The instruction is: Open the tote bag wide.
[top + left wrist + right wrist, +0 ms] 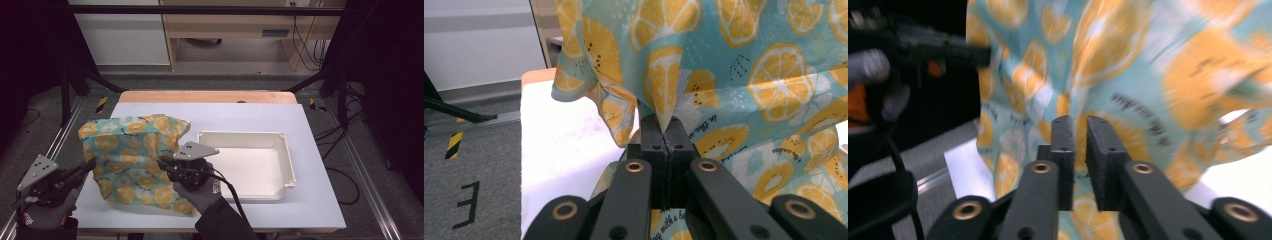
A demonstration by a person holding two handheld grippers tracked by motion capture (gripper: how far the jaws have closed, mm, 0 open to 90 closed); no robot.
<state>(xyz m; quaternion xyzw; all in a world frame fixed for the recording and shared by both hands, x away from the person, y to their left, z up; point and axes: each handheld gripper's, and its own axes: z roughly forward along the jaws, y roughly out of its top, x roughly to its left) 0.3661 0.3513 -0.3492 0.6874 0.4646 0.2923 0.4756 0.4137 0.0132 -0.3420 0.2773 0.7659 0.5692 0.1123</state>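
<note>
While lemon-print cloth (132, 157) hangs, white tabletop (310, 130), grey floor (45, 125), wooden desk (235, 25)

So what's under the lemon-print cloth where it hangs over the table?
Under the lemon-print cloth the white table cover shows along its lower edge and beside it. Whatever lies further beneath or behind is hidden by the fabric. The white tray sits beside it, uncovered.

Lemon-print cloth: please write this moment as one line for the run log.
cloth: lifted, hanging over table | left gripper: shut on cloth | right gripper: jaws slightly apart, cloth between | tray: empty
</note>
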